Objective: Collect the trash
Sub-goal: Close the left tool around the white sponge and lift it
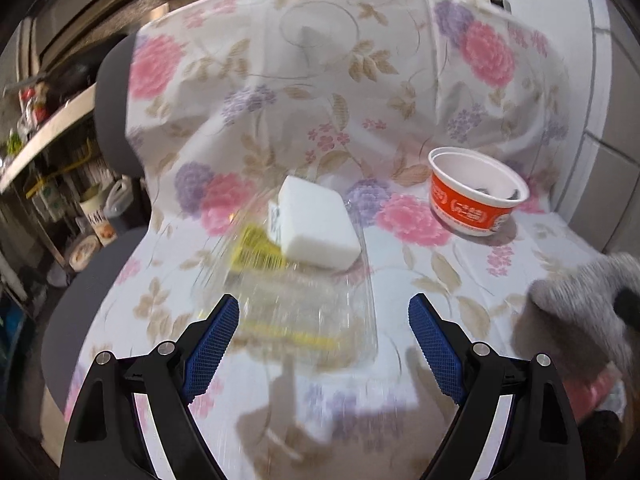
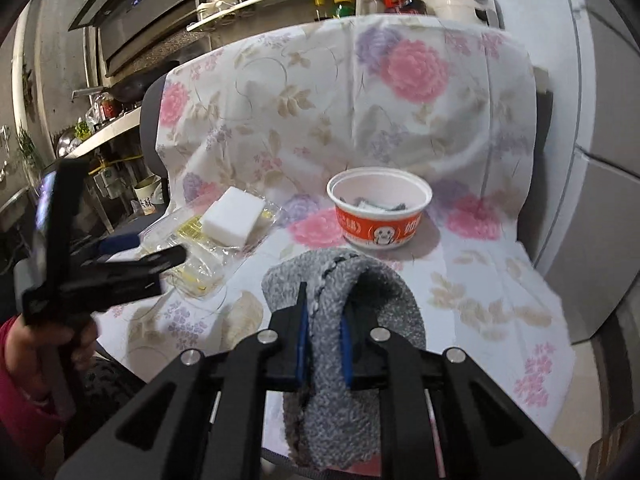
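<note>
Place: a chair with a dark backrest (image 2: 150, 98) is covered by a flowered cloth (image 2: 304, 92); the things lie on its seat. Behind it there are kitchen shelves with jars and bottles (image 2: 340, 4).

Right gripper (image 2: 324, 354): its two blue pads are pressed onto a grey fuzzy fabric piece (image 2: 348, 300). The fabric goes up between the jaws and folds over above them, and a part also hangs below. It looks like a sock or a soft slipper; I cannot tell which.

Left gripper (image 1: 324, 332): the jaws are spread wide and nothing is pinched. It hangs over the near end of a clear plastic package (image 1: 308, 312). Whether the pads touch the plastic I cannot tell, because the picture is blurred there.

Clear plastic package: it lies on the cloth, left of the middle of the seat, with yellow print on it.

White block (image 1: 314, 224): a white rectangular piece, like a sponge or foam, which rests on the far end of the package.

Paper bowl (image 2: 380, 214): red and white, upright, on the seat to the right of the white block and apart from it. Some dark scraps lie inside.

Person: in the right wrist view a hand (image 2: 44, 344) with a red sleeve (image 2: 24, 396) holds the left gripper at the left edge.
</note>
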A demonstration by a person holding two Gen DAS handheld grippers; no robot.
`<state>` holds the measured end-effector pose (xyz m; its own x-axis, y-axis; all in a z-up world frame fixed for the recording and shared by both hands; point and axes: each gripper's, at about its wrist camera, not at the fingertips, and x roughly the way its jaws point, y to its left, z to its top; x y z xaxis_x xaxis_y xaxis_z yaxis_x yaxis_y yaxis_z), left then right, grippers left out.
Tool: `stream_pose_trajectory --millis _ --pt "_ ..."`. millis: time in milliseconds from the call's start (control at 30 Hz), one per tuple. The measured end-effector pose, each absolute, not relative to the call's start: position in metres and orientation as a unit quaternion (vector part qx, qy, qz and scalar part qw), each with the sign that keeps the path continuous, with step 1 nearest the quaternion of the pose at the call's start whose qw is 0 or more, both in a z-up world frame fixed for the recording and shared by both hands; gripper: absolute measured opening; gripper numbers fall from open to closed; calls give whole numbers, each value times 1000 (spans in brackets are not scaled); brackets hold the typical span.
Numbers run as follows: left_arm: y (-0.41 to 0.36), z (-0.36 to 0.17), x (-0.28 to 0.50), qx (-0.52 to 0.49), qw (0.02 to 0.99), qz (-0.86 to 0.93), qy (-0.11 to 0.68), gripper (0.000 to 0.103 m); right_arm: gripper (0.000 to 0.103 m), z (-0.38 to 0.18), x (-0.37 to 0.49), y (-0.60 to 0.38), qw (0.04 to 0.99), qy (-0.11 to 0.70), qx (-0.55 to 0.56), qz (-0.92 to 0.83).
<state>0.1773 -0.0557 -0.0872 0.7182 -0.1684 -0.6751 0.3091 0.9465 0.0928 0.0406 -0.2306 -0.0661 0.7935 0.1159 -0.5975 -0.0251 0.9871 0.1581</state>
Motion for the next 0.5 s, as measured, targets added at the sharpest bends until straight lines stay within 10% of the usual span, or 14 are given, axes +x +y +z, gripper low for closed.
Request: stream_pose_trajectory --millis 500 --pt "-100 -135 270 157 901 -58 401 86 13 -89 68 -248 937 334 98 38"
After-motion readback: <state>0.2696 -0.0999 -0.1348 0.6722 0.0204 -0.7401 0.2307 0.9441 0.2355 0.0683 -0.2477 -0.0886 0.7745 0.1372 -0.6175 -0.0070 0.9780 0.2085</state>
